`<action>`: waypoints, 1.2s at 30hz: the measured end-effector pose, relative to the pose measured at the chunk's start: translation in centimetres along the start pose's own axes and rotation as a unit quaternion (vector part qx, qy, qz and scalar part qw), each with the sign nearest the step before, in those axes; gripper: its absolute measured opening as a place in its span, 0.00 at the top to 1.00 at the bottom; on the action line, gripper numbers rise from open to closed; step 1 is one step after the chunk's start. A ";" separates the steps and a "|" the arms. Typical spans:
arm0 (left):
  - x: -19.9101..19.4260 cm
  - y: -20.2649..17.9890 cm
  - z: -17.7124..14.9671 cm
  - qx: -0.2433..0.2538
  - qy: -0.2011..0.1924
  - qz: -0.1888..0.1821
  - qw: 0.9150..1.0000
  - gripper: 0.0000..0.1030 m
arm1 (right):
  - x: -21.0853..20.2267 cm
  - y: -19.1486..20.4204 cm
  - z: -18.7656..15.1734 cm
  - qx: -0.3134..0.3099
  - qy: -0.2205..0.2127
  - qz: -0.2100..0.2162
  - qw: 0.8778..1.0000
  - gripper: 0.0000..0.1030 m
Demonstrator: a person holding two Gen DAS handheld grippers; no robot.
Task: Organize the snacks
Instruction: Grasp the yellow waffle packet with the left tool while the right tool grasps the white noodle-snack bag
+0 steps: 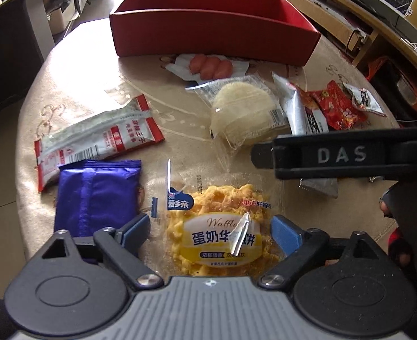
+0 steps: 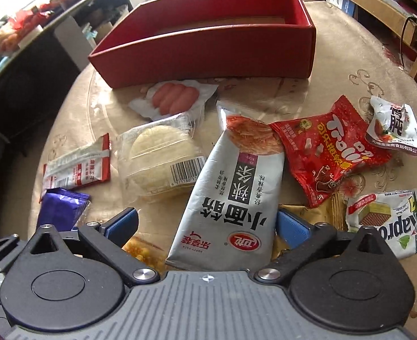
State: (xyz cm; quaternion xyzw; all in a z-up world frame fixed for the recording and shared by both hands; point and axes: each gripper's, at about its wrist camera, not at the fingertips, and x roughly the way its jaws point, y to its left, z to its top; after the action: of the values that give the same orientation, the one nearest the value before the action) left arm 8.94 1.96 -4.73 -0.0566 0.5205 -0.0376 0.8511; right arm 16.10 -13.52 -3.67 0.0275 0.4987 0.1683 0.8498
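Silver noodle packet [image 2: 231,198] lengthwise between wide right tongs [image 2: 205,223] (top toward red box [image 2: 208,53]).

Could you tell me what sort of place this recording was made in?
Probably a home living or dining room: a round table with a patterned cloth holds loose snacks and a red box, and wooden shelving lines the wall behind.

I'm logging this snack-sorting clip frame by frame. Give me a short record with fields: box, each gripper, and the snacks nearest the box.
box: red box, open top, no snacks visible inside, at the far side of the table
left gripper: open, jaws either side of the waffle pack
right gripper: open, jaws either side of the grey noodle-snack pack
nearest box: sausage pack, then round pastry pack
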 end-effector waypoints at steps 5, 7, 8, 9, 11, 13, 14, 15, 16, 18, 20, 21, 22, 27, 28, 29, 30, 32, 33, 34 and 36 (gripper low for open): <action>0.7 -0.5 -0.3 0.009 0.003 0.006 1.000 0.06 | -0.8 -1.1 0.2 0.020 0.004 0.019 1.000 0.03; 0.8 -1.0 -0.5 0.025 0.001 0.012 1.000 0.03 | -0.9 -0.9 0.3 0.014 0.002 0.000 1.000 0.23; 0.9 -1.1 -0.5 0.031 0.002 0.012 0.999 0.03 | -1.1 -0.7 0.2 0.004 -0.002 -0.020 1.000 0.42; 0.9 -1.1 -0.6 0.034 0.004 0.012 0.999 0.03 | -1.1 -0.8 0.2 0.000 0.001 -0.024 1.000 0.42; 0.9 -1.2 -0.6 0.040 0.003 0.012 0.999 0.03 | -1.0 -1.5 -0.1 0.016 0.011 0.002 1.000 0.46; 0.8 -1.1 -0.7 0.040 0.004 0.010 0.999 0.03 | -1.5 -1.6 -0.5 0.014 0.012 0.005 1.000 0.50; 0.8 -1.0 -0.7 0.040 0.004 0.008 0.999 0.03 | -1.8 -1.5 -0.7 0.006 0.011 0.003 1.000 0.51; 0.7 -0.9 -0.7 0.040 0.004 0.007 0.999 0.03 | -2.2 -1.4 -1.0 0.001 0.009 0.003 1.000 0.51; 0.7 -0.9 -0.7 0.041 0.004 0.006 0.999 0.03 | -2.4 -1.2 -1.2 -0.004 0.009 0.003 1.000 0.52; 0.6 -0.7 -0.7 0.040 0.004 0.004 0.999 0.04 | -2.8 -0.8 -1.7 -0.020 0.007 0.000 1.000 0.53; 0.5 -0.5 -0.6 0.032 0.003 0.001 0.999 0.06 | -3.3 -0.2 -2.2 -0.038 0.000 -0.009 0.999 0.54; 0.4 -0.5 -0.6 0.029 0.002 0.001 1.000 0.06 | -3.6 -0.1 -2.4 -0.044 -0.005 -0.010 0.999 0.55; 0.4 -0.6 -0.7 0.029 0.001 0.003 1.000 0.06 | -3.8 0.0 -2.5 -0.046 -0.009 -0.011 0.999 0.55; 0.6 -1.3 -0.7 0.040 0.004 0.018 0.999 0.07 | -5.1 -0.4 -2.1 -0.040 -0.027 -0.009 0.999 0.55; 0.7 -1.4 -0.6 0.040 0.007 0.019 0.999 0.06 | -5.2 -0.4 -2.1 -0.042 -0.029 -0.010 0.999 0.55; 0.8 -1.4 -0.5 0.040 0.010 0.021 0.999 0.05 | -5.1 -0.3 -2.2 -0.045 -0.028 -0.014 0.998 0.55; 1.0 -1.6 -0.4 0.042 0.012 0.024 0.999 0.03 | -4.9 -0.3 -2.2 -0.047 -0.025 -0.020 0.998 0.55; 1.6 -2.4 -0.5 0.057 0.014 0.042 0.997 0.02 | -4.0 -0.3 -2.7 -0.058 -0.013 -0.032 0.998 0.55; 1.7 -2.9 -0.6 0.065 0.010 0.053 0.996 0.02 | -3.5 -0.3 -2.9 -0.064 -0.006 -0.040 0.997 0.55; 1.7 -3.1 -0.6 0.063 0.007 0.055 0.997 0.02 | -3.1 -0.4 -3.2 -0.068 0.001 -0.044 0.997 0.52; 1.8 -2.9 -0.4 0.046 0.011 0.055 0.997 0.02 | -2.4 -0.4 -3.4 -0.071 0.012 -0.049 0.996 0.42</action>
State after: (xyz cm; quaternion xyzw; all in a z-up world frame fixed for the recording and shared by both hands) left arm 9.39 -1.12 -6.13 0.0113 0.5296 -0.0151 0.8480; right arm 12.24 -15.06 -3.47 -0.0597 0.4966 0.1620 0.8506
